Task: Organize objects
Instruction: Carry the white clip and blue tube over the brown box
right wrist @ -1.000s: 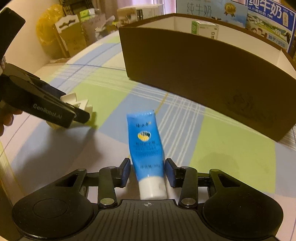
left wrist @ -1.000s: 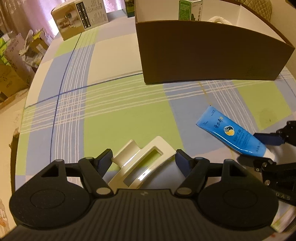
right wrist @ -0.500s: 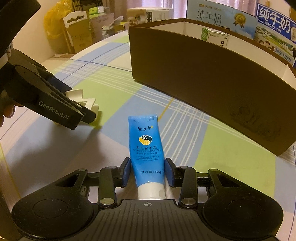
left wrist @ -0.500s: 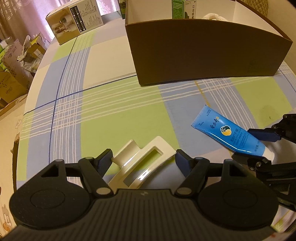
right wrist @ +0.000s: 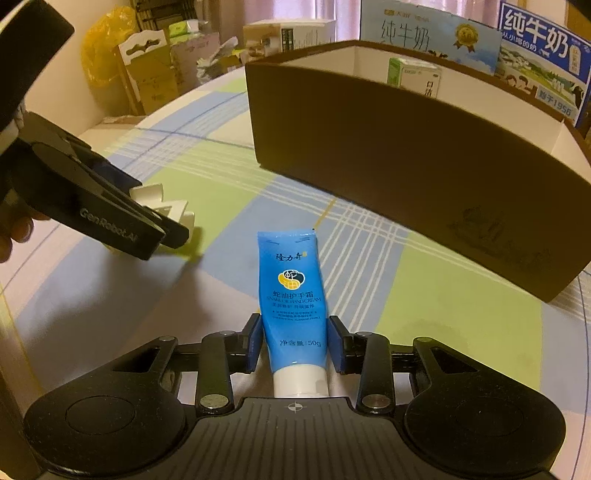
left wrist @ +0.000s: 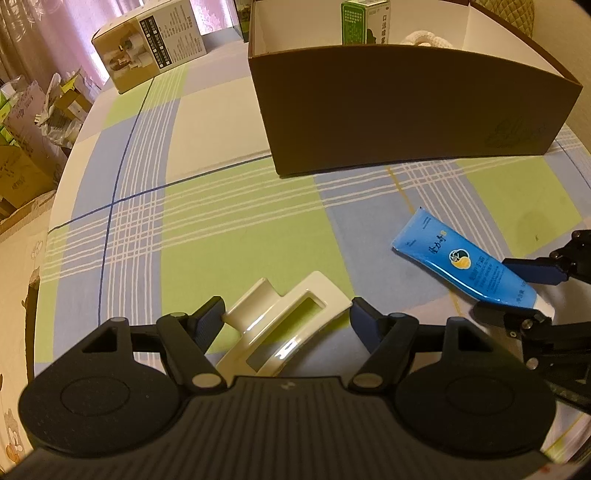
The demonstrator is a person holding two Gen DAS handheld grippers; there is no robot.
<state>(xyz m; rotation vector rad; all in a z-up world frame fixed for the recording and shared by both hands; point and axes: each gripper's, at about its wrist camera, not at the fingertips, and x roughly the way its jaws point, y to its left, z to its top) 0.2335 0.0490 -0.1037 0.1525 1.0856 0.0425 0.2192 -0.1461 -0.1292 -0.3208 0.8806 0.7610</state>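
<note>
Blue hand-cream tube (right wrist: 291,295) sits between the right gripper (right wrist: 294,341) pads near its white cap, jaws narrowed to the tube's sides with a sliver of gap on the right, and its soft body could squirm or droop once lifted toward the brown cardboard box (right wrist: 406,177) beyond. White plastic clip (left wrist: 284,328) lies on the checked cloth (left wrist: 221,229) inside the left gripper (left wrist: 286,314), jaws wide, only the left pad touching, so closing off-centre may skid it. Left view alone shows the box's contents, a green carton (left wrist: 354,22); right view alone shows the tube's label.
</note>
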